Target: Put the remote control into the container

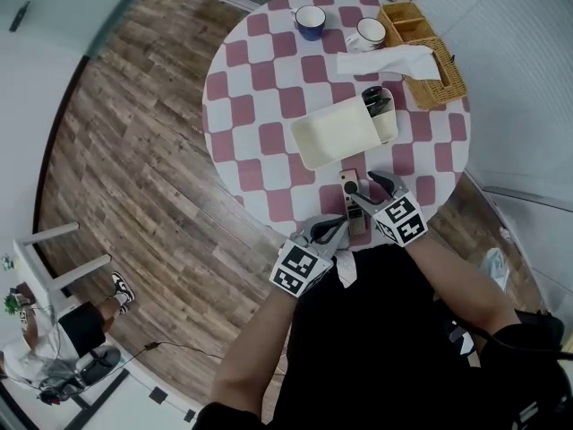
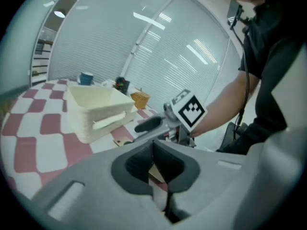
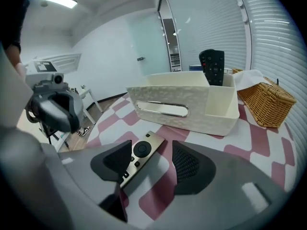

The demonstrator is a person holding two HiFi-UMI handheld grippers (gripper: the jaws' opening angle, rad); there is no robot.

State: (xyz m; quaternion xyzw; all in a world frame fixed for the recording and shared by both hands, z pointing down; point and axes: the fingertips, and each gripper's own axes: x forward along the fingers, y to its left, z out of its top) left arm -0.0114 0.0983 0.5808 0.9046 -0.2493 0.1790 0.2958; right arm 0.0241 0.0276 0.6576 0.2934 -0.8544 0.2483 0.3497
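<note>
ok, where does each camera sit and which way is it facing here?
Head view: on the person's head, steeply down at the checked table; shows left gripper, right gripper, forearms, torso.
Left gripper view: on that gripper, along its closed jaws toward the container; shows the right gripper and arm.
Right gripper view: on that gripper, along its open jaws astride the remote control, toward the container; shows the left gripper.
Shared: all three see the container.
</note>
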